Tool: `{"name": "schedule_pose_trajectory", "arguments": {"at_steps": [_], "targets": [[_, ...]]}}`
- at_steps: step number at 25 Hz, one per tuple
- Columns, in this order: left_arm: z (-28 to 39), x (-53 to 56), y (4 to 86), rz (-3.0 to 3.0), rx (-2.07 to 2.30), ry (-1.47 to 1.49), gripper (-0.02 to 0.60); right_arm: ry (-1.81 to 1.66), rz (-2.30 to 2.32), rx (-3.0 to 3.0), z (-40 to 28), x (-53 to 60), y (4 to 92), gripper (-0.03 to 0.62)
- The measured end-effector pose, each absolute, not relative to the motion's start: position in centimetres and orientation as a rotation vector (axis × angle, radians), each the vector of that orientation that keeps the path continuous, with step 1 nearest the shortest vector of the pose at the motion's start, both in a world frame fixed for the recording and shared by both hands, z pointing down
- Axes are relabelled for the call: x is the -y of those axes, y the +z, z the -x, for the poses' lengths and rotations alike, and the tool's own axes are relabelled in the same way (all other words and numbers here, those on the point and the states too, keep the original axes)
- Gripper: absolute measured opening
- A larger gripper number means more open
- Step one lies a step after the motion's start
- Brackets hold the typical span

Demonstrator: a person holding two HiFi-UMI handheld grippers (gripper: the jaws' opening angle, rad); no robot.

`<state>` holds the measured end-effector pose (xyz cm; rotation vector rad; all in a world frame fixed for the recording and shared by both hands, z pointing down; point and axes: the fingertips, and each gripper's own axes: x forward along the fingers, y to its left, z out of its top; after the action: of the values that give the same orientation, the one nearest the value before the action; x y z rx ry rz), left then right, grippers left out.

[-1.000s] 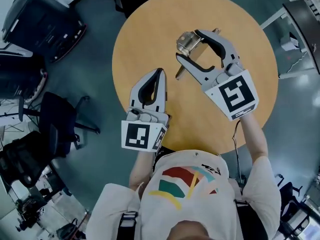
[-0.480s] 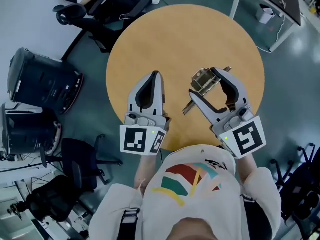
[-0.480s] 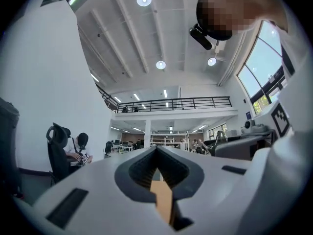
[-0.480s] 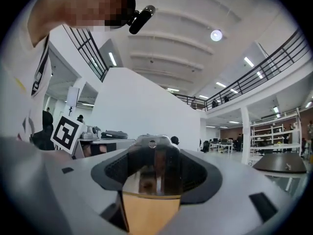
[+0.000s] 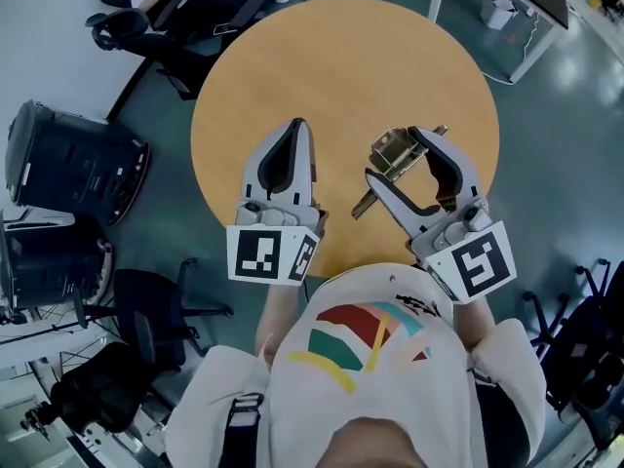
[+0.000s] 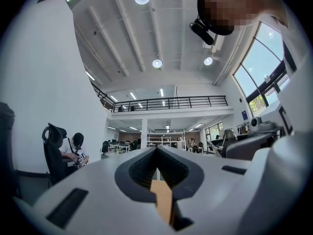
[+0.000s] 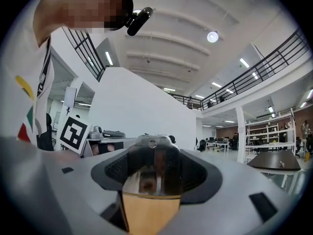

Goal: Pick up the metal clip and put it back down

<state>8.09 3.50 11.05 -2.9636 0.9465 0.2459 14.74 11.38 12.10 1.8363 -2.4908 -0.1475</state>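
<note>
The metal clip (image 5: 391,153) is a shiny steel clamp, gripped between the tips of my right gripper (image 5: 397,154) above the round wooden table (image 5: 331,76); a thin arm of it hangs down to the left. In the right gripper view the clip (image 7: 152,166) fills the gap between the jaws, and my right gripper (image 7: 152,155) is shut on it. My left gripper (image 5: 295,130) hovers over the table's near left part, its jaws shut with nothing in them. In the left gripper view the left gripper (image 6: 157,151) shows only a sliver of tabletop behind its meeting tips.
A black office chair (image 5: 185,27) with a seated person stands beyond the table's far left. Dark equipment cases (image 5: 68,164) sit on the floor to the left. A white-legged desk (image 5: 507,8) stands at the upper right.
The head view has shifted, so the table sits higher in it. Both grippers came nearer to the body, the right one still carrying the clip; the left stayed shut.
</note>
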Motion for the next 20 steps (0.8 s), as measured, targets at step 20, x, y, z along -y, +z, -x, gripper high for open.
{"name": "schedule_pose_trajectory", "arguments": {"at_steps": [20], "targets": [[-6.1, -3.5, 11.3, 2.965, -1.013, 0.291, 0.043, -0.143, -1.746, 2.583, -12.7, -9.8, 12.5, 0.301]]}}
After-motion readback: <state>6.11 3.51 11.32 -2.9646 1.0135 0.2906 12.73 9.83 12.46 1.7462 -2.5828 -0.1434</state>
